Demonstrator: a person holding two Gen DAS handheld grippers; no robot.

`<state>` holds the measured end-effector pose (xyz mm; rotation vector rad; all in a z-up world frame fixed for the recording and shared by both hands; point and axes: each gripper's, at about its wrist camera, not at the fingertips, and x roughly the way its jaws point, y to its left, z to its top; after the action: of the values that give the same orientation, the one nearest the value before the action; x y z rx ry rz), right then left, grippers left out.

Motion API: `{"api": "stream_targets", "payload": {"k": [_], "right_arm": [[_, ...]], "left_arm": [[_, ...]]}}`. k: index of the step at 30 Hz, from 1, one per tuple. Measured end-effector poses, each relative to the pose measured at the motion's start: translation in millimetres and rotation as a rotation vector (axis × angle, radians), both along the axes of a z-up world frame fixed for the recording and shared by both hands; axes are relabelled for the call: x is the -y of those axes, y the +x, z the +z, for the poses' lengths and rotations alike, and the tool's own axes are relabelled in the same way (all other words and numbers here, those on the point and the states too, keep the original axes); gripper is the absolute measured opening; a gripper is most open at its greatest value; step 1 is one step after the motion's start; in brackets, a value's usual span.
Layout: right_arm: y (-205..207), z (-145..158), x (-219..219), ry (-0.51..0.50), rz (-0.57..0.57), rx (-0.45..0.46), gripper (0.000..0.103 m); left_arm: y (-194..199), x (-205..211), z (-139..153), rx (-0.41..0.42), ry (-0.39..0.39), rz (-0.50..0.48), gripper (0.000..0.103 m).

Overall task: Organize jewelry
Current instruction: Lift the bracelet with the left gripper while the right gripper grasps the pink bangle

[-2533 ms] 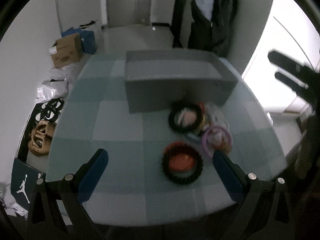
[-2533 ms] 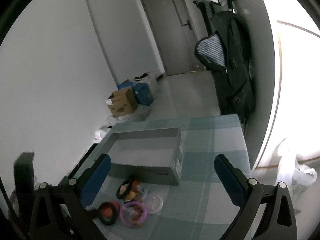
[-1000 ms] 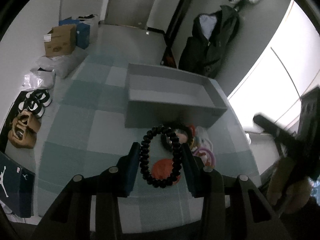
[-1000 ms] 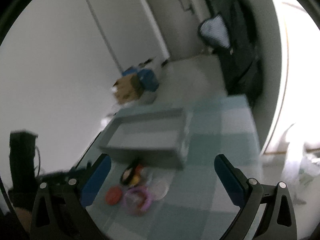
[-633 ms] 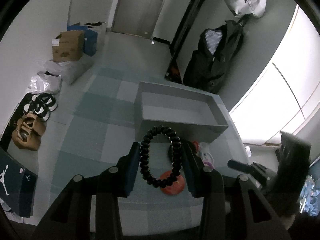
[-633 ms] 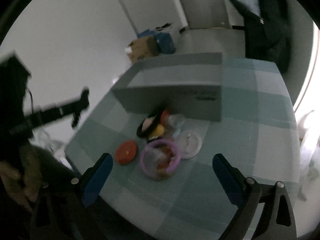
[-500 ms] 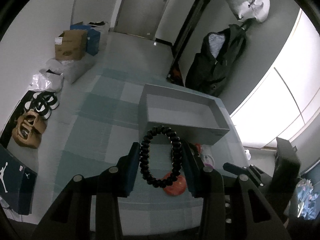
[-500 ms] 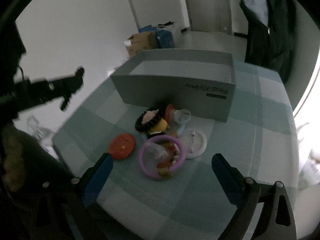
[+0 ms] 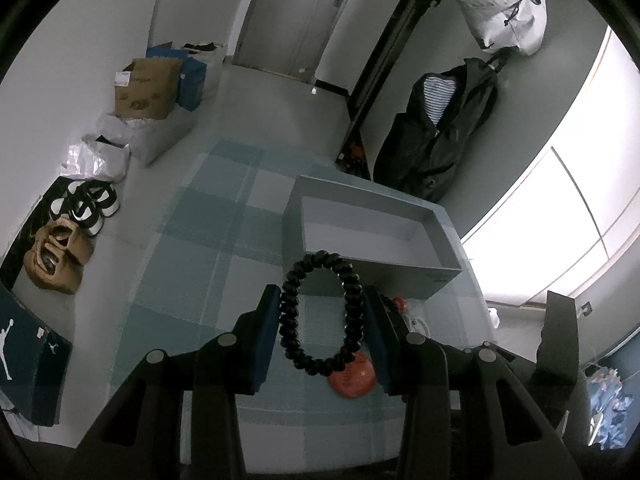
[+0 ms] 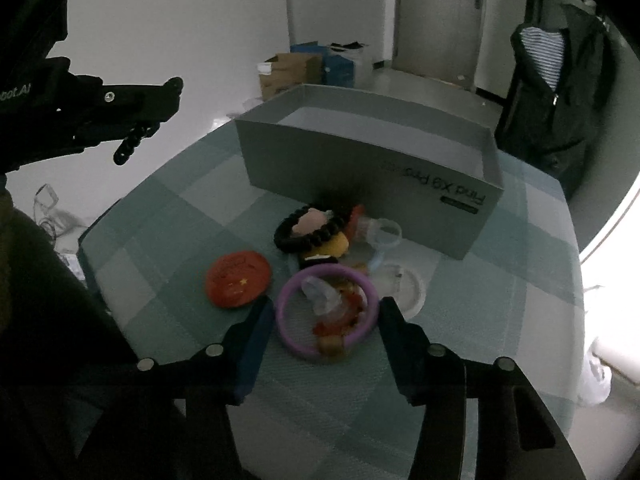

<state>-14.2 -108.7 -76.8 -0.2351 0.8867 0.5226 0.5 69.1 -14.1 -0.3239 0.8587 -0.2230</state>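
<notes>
My left gripper (image 9: 322,312) pinches the bead bracelet (image 9: 320,316) short of the box (image 9: 372,236); my right gripper (image 10: 326,318), jaws just closing, straddles the purple ring (image 10: 326,316), seemingly untouched

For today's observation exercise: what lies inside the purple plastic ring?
Inside the purple plastic ring: a clear plastic piece, red beads. What lies beneath them is covered.
</notes>
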Motion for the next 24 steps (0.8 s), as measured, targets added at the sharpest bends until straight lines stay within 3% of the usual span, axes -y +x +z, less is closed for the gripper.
{"api": "stream_targets", "payload": {"k": [5,14,21,23,24], "right_arm": [[0,4,3,0.043,-0.008,-0.013,0.05],[0,33,22,0.241,-0.018,0.006,0.048],[4,42,32,0.326,-0.035,-0.003,0.047],[7,44,38,0.371,-0.038,-0.018,0.033],[9,45,43,0.393,-0.045,-0.028,0.031]], "left_arm": [[-1,0,0,-0.001,0.004,0.001,0.035],[-1,3,0,-0.002,-0.007,-0.002,0.035],[5,14,-1,-0.005,-0.001,-0.022,0.035],[8,17,-1,-0.007,-0.003,-0.025,0.035],[9,19,-1,-0.007,-0.004,-0.027,0.035]]}}
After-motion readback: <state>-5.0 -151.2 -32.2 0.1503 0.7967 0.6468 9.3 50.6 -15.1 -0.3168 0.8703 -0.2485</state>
